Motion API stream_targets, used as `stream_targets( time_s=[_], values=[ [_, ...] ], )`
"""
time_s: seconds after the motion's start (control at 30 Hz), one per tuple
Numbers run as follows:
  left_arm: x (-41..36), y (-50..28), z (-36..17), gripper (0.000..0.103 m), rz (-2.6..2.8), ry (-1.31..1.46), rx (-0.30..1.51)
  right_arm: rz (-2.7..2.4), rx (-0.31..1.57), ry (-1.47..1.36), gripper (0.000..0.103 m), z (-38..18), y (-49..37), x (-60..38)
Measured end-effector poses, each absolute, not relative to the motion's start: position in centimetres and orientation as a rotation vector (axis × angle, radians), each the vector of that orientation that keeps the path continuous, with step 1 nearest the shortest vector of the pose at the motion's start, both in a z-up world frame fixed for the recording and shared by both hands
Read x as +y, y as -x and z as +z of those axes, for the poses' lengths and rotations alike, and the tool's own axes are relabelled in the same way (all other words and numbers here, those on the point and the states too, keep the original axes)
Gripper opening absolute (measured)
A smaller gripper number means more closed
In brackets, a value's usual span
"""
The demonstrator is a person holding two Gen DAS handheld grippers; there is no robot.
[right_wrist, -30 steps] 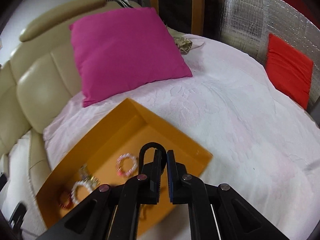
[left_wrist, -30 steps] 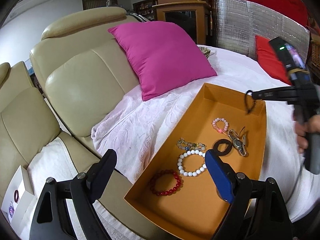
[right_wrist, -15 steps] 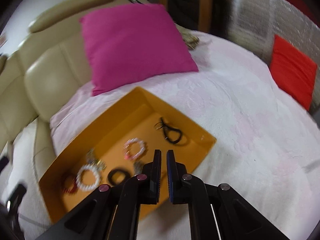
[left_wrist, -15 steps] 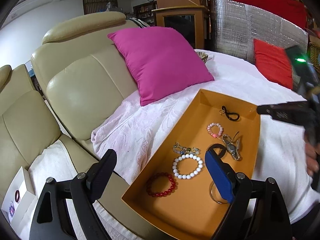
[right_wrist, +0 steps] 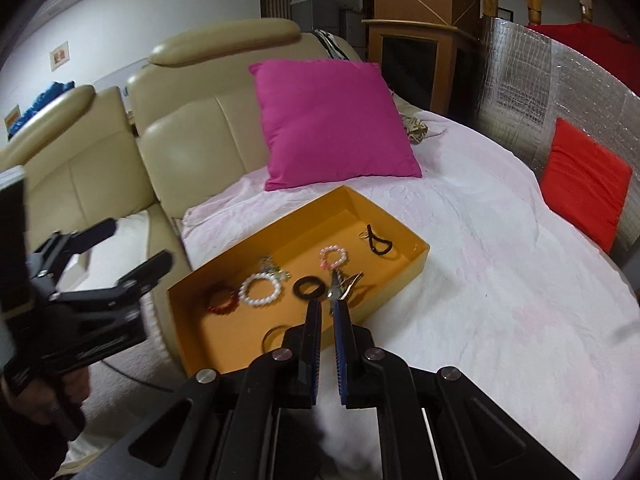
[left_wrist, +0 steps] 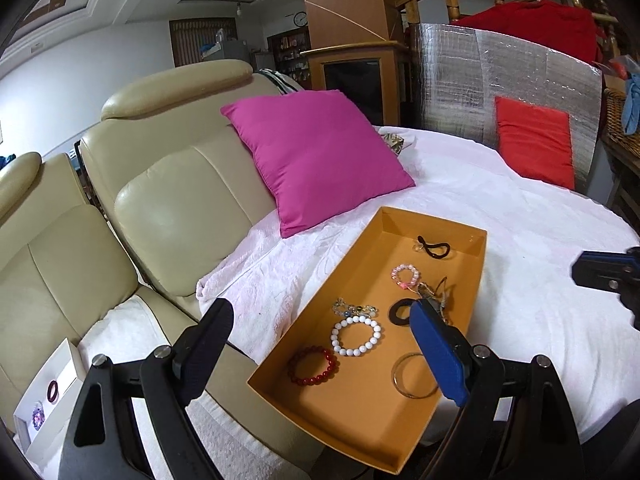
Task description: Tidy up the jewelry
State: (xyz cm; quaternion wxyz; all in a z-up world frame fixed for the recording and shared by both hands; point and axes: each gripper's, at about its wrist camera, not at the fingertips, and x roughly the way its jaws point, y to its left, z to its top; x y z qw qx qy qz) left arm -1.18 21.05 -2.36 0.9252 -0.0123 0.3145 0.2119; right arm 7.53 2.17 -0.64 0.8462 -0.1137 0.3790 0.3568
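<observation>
Gone from the right claw (right_wrist: 327,312) is the black cord loop it pinched a second ago; that cord loop (left_wrist: 435,249) now lies in the far end of the orange tray (left_wrist: 352,408), and the claw is clenched on nothing. Left claw (left_wrist: 320,344) stands released, wide apart, holding nothing. Inside the shallow rectangular cardboard tray lie a white bead bracelet (left_wrist: 356,336), a glossy red bead bracelet (left_wrist: 313,365), a small pink one (left_wrist: 406,275), a flat black ring (right_wrist: 308,288) and a thin metal bangle (left_wrist: 414,376). Only the left view shows the bangle nearly whole; the right view cuts it off behind the claw. A metallic watch-like piece (right_wrist: 340,286) is hard to make out. Tray rests on a pale textured blanket (right_wrist: 500,272) beside a magenta cushion (left_wrist: 320,160).
</observation>
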Motion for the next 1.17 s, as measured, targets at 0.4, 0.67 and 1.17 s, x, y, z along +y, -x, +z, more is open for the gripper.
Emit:
stream_targets(
  time_s=[0.4, 0.67, 1.17],
  values=[
    [19.1, 3.9, -1.1, 0.090, 0.436, 0.022, 0.621, 0.731, 0.763, 0.149, 0.055, 0.6, -3.0, -0.9],
    [18.5, 5.0, -0.8, 0.090, 0.430, 0.022, 0.611, 0.684, 0.771, 0.114, 0.055, 0.6, -2.0, -0.6],
    [18.9, 3.4, -0.8, 0.090, 0.403, 0.010, 0.609, 0.682, 0.791, 0.122, 0.055, -0.8, -4.6, 0.9]
  ],
)
